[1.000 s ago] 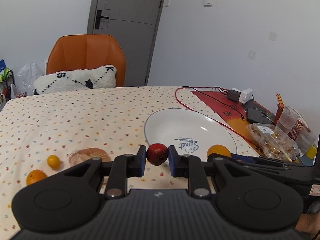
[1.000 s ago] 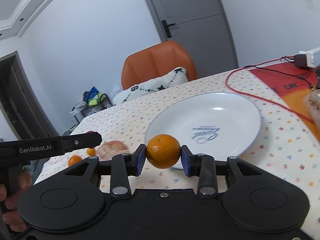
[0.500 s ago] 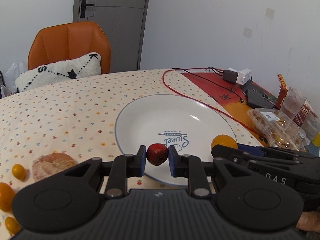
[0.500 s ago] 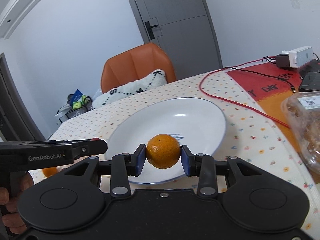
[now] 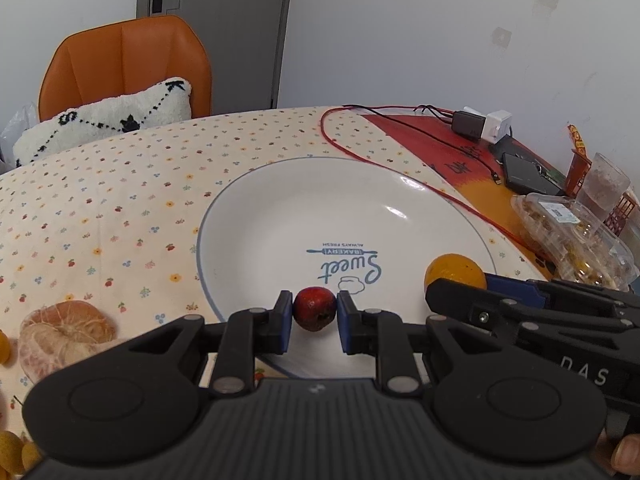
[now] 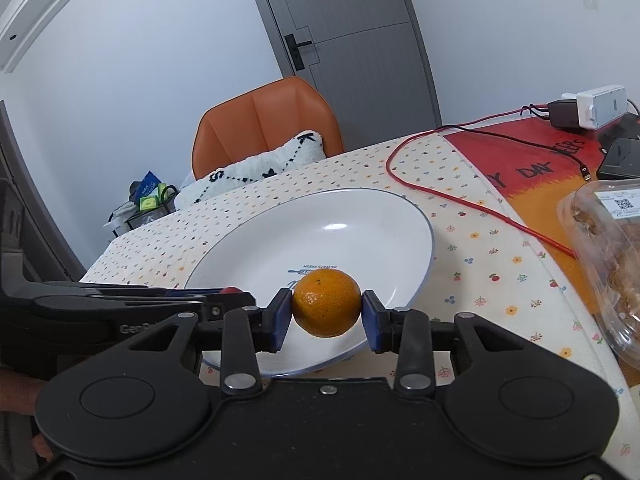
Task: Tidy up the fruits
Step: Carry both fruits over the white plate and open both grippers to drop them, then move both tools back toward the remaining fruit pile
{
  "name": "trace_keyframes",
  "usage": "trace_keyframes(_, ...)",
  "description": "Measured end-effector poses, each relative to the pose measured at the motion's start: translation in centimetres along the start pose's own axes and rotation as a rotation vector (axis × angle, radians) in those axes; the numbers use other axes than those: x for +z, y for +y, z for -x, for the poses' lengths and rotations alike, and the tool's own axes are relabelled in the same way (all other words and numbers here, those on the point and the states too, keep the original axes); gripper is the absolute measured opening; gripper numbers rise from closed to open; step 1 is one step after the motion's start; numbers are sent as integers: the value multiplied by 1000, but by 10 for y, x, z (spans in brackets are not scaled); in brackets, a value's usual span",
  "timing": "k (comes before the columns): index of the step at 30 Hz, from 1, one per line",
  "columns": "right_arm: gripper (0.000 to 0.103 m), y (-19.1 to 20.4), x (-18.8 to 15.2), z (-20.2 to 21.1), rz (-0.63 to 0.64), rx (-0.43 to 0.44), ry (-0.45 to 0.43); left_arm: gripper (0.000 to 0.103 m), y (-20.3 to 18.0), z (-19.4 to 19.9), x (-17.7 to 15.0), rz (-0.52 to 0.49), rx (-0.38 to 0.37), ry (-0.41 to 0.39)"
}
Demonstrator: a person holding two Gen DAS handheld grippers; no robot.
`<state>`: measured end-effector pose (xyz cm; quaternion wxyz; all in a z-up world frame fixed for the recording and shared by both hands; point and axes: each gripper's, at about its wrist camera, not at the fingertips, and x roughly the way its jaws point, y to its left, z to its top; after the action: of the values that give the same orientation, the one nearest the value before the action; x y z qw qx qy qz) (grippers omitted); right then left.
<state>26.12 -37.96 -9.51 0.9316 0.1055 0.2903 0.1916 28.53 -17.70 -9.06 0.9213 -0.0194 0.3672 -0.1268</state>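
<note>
A white plate (image 5: 280,216) with blue "Sweet" print lies on the dotted tablecloth; it also shows in the right wrist view (image 6: 360,224). My left gripper (image 5: 314,316) is shut on a small dark red fruit (image 5: 315,308) above the plate's near rim. My right gripper (image 6: 326,309) is shut on an orange (image 6: 326,302) over the plate's near right rim. In the left wrist view, that orange (image 5: 454,272) and the right gripper show at the right. A peeled orange (image 5: 60,330) and small yellow fruits (image 5: 12,446) lie on the cloth at the left.
A red cable (image 5: 400,168) runs along the plate's far right side. A clear plastic food box (image 5: 572,236), a cup (image 5: 604,184) and chargers (image 5: 482,126) stand at the right. An orange chair (image 5: 124,68) with a white pillow stands behind the table.
Both grippers have moved forward and closer to the plate with their fruits still held. The plate now fills more of each view.
</note>
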Motion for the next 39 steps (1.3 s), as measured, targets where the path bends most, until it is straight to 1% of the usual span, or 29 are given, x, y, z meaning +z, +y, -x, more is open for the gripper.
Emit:
trace_keyframes(4,37,3,-1,-2,6,-5,5,22,-2,2,-1,-17,12,-3)
trace_keyframes(7,37,5,-1,0,9,-14,4,22,1,10,-2,-2,7,-16)
trace_keyframes(10,38,7,-2,4,15,-23,-1,25,6,19,-3,12,4,-28)
trace_keyframes(12,41,8,-3,8,12,-26,-9,26,8,26,-4,20,1,-37)
trace_keyframes(16,41,11,-5,15,0,-31,-17,27,14,42,-6,42,-13,-56)
trace_keyframes(18,41,13,-6,19,-3,-34,-19,35,17,50,-7,53,0,-65)
trace_keyframes(20,44,15,-7,23,-6,-37,-22,49,20,60,-9,66,5,-87)
trace_keyframes(26,53,26,-11,36,-8,-33,-40,71,30,90,-16,90,27,-146)
trace_keyframes(30,61,35,-13,45,-3,-28,-58,77,37,110,-23,94,53,-193)
trace_keyframes(34,68,44,-15,53,4,-18,-74,82,45,127,-29,110,57,-215)
trace_keyframes(37,75,51,-16,58,10,-14,-89,85,50,139,-35,109,74,-236)
trace_keyframes(39,83,55,-17,61,8,-4,-100,87,53,146,-38,107,85,-243)
